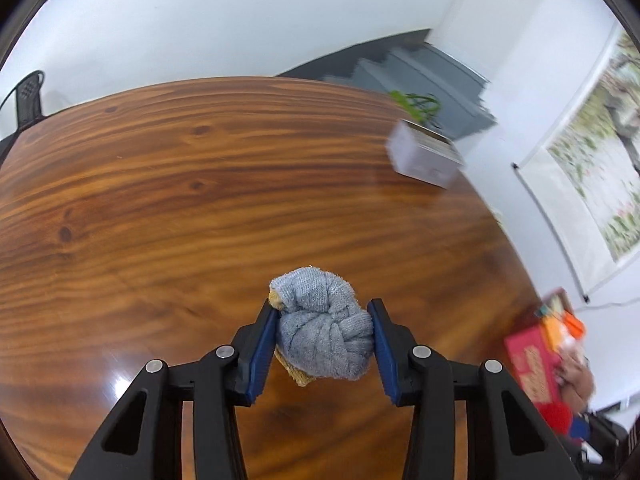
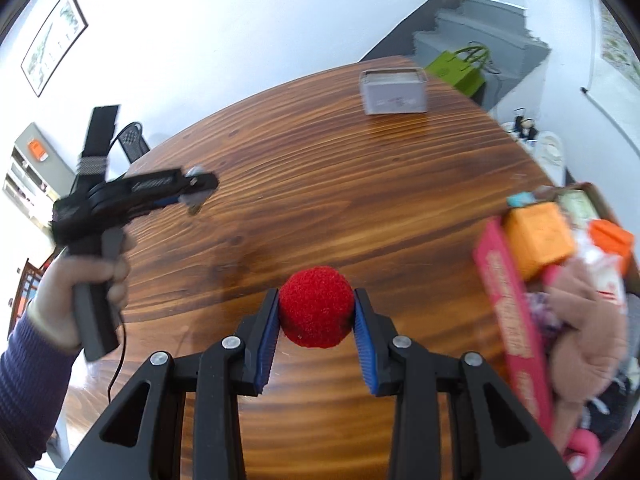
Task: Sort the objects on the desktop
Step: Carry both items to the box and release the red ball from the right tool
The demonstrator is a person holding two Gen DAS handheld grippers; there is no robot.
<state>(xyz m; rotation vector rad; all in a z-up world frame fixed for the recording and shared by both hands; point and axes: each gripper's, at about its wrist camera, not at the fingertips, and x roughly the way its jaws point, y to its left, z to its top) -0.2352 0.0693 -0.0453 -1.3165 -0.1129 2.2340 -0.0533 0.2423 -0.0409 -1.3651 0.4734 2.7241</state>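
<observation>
My left gripper (image 1: 324, 320) is shut on a balled-up grey-blue cloth (image 1: 324, 332) with a tan edge, held above the wooden table (image 1: 200, 200). My right gripper (image 2: 316, 316) is shut on a fuzzy red ball (image 2: 316, 312) above the table (image 2: 360, 184). The left gripper also shows in the right wrist view (image 2: 192, 192) at the left, held in a hand, with the cloth between its fingers. The red ball also shows at the lower right of the left wrist view (image 1: 556, 416).
A red box (image 2: 516, 320) at the table's right edge holds an orange block (image 2: 538, 240), a brown plush toy (image 2: 580, 320) and other items; it also shows in the left wrist view (image 1: 536, 360). A grey tin box (image 2: 394, 92) stands at the far side.
</observation>
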